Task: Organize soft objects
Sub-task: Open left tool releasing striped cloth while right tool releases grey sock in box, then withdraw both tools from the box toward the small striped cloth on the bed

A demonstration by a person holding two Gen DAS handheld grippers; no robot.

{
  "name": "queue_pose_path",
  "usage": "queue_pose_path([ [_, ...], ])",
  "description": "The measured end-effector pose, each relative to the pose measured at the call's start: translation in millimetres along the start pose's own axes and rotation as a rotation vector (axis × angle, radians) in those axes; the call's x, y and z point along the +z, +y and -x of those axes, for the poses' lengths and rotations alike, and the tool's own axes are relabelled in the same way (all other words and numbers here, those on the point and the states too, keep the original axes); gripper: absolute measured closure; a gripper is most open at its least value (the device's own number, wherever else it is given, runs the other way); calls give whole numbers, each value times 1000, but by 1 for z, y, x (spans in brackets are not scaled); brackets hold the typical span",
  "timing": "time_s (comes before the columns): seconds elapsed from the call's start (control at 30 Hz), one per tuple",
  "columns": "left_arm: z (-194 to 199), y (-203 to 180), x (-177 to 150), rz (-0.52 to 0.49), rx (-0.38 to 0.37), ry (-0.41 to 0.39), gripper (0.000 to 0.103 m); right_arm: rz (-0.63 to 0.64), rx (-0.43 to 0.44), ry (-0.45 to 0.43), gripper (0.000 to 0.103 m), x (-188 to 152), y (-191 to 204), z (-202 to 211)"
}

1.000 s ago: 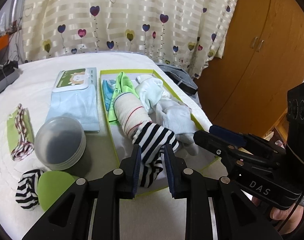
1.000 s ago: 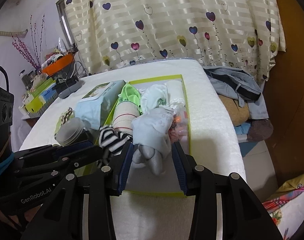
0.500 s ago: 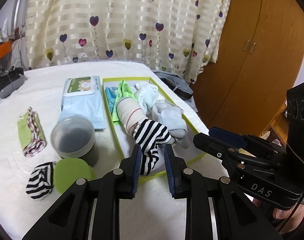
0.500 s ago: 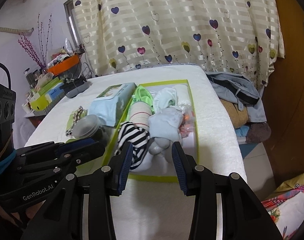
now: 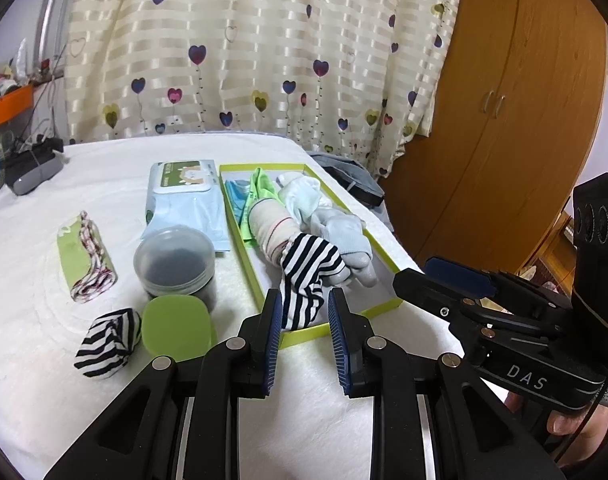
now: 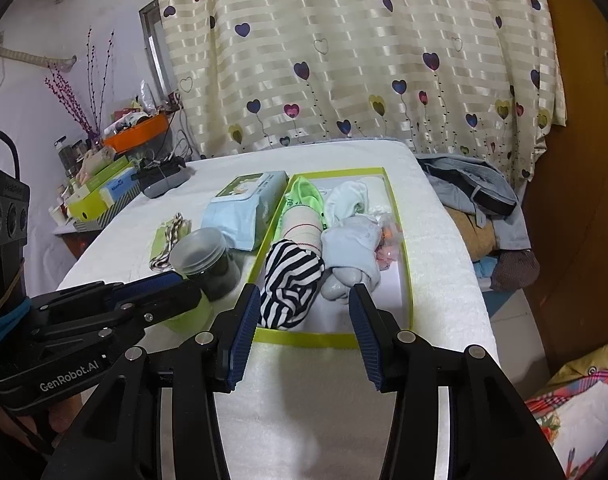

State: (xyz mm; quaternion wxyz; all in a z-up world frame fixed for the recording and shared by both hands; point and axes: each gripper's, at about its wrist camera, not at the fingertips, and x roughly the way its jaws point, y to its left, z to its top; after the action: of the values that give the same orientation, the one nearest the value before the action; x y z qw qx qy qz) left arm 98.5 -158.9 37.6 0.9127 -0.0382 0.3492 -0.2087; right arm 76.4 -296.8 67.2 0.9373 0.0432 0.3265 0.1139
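A green-rimmed box [image 5: 346, 318] [image 6: 332, 338] on the white bed holds several rolled socks. A black-and-white striped sock [image 5: 310, 270] [image 6: 289, 280] lies at its near end, beside a grey sock [image 5: 350, 248] [image 6: 352, 250]. My left gripper [image 5: 305, 320] is open, just short of the box, with the striped sock's end showing between its fingers. My right gripper [image 6: 306, 316] is open and empty before the box's near rim. A second striped sock [image 5: 103, 344] lies balled on the bed at the left, by a green lid [image 5: 175, 330].
A clear jar [image 5: 175, 266] and a wet-wipes pack [image 5: 183, 200] stand left of the box. A green patterned sock [image 5: 85, 258] lies further left. A dark pouch [image 5: 29, 168] sits at the far left. Clothes [image 6: 476, 196] are piled beside the bed. A wooden wardrobe [image 5: 504, 100] stands on the right.
Both grippers have drawn back from the box towards the near edge. The left gripper has opened and let go of the striped sock, which now lies in the box. The right gripper has opened wider.
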Motion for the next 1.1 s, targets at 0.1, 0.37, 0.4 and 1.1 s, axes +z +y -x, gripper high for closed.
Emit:
queue_pose_path([
  [0.1,-3,3,1,6,5,6,81,-20,0,3,56,-1,-3,-2],
  [0.37,-27,5,6,18,-3,37,81,-49,18,11,56,2,-17,-20],
  [0.4,-30,5,6,19,-5,41,81,-50,19,17,58,3,-19,-24],
  [1.1,-12,16,11,49,-5,1,81,-76,53,91,84,3,-30,-68],
])
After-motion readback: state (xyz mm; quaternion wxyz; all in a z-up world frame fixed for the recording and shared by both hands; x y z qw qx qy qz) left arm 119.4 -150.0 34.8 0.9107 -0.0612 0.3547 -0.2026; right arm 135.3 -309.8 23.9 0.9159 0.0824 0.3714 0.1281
